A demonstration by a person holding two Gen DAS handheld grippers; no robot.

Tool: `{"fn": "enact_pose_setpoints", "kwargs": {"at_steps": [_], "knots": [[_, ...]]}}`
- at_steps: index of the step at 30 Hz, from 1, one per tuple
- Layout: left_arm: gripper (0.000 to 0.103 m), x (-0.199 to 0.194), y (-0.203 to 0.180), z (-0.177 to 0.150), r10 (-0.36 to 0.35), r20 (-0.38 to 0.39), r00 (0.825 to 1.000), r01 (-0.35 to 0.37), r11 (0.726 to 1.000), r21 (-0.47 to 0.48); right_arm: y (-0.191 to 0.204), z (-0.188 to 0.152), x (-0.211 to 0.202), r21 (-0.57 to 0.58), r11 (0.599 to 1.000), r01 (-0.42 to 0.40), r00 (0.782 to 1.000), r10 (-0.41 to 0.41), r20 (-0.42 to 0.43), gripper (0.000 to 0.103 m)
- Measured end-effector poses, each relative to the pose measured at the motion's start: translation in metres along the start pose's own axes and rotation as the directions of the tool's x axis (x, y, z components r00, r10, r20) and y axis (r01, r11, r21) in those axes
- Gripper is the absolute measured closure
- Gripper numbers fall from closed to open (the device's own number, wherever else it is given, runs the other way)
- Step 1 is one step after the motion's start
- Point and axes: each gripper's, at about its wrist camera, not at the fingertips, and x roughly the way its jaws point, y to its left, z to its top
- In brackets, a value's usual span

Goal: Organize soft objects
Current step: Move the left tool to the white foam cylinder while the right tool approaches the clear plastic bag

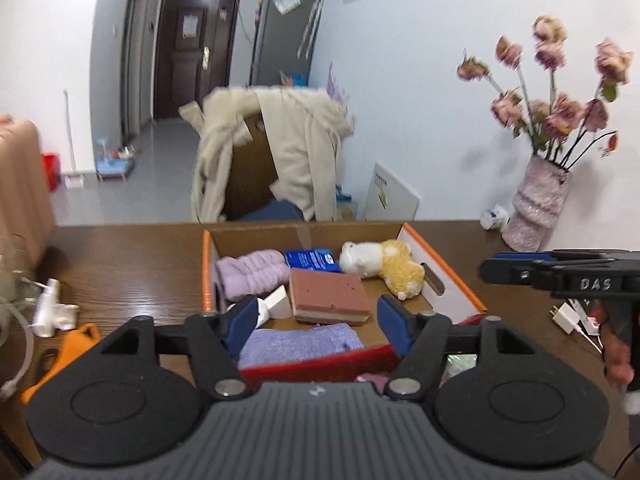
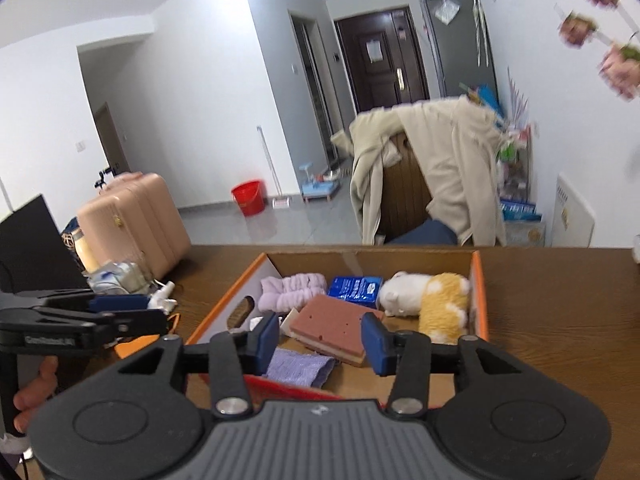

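Observation:
An open cardboard box (image 1: 452, 276) (image 2: 480, 292) with orange edges sits on the brown table. In it lie a lilac headband (image 1: 252, 274) (image 2: 288, 290), a blue tissue pack (image 1: 312, 260) (image 2: 354, 290), a white and yellow plush toy (image 1: 384, 264) (image 2: 432, 300), a pink sponge (image 1: 328, 292) (image 2: 332, 326) and a purple cloth (image 1: 300, 342) (image 2: 298, 366). My left gripper (image 1: 318, 318) is open and empty above the box's near edge. My right gripper (image 2: 322, 340) is open and empty, also above the near edge. Each gripper shows in the other's view, the right (image 1: 560, 274) and the left (image 2: 80, 316).
A vase of pink flowers (image 1: 536, 200) stands at the table's back right. A white charger (image 1: 568, 316) lies to the right of the box. A white bottle (image 1: 52, 308) and an orange object (image 1: 68, 352) lie left of it. A chair with a beige coat (image 1: 272, 152) stands behind the table.

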Motion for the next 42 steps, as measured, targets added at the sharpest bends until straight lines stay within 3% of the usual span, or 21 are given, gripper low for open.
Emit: {"fn": "enact_pose_setpoints", "kwargs": {"at_steps": [7, 10, 14, 26, 32, 42], "knots": [[0.027, -0.077, -0.020, -0.035, 0.073, 0.111, 0.991, -0.076, 0.997, 0.027, 0.018, -0.033, -0.072, -0.026, 1.000, -0.013, 0.997, 0.014, 0.078, 0.046], [0.022, -0.103, -0.031, -0.061, 0.109, 0.160, 0.981, -0.114, 0.993, 0.019, 0.028, -0.060, -0.094, -0.060, 0.998, -0.001, 0.993, 0.008, 0.115, 0.035], [0.017, -0.131, -0.048, -0.104, 0.118, 0.201, 0.972, -0.120, 0.993, -0.001, 0.042, -0.100, -0.117, -0.102, 0.994, 0.045, 0.991, -0.032, 0.132, 0.033], [0.011, -0.178, -0.080, -0.236, 0.116, 0.166, 0.979, -0.106, 0.992, -0.067, 0.065, -0.222, -0.189, -0.079, 0.997, 0.000, 0.991, 0.010, 0.130, 0.026], [0.011, -0.180, -0.081, -0.253, 0.165, 0.135, 0.977, -0.161, 0.986, -0.042, 0.066, -0.256, -0.207, -0.022, 1.000, -0.003, 0.989, 0.006, 0.146, 0.020], [0.008, -0.171, -0.078, -0.253, 0.176, 0.126, 0.976, -0.171, 0.984, -0.048, 0.056, -0.257, -0.194, 0.006, 0.999, 0.031, 0.991, -0.032, 0.131, 0.019]]}}
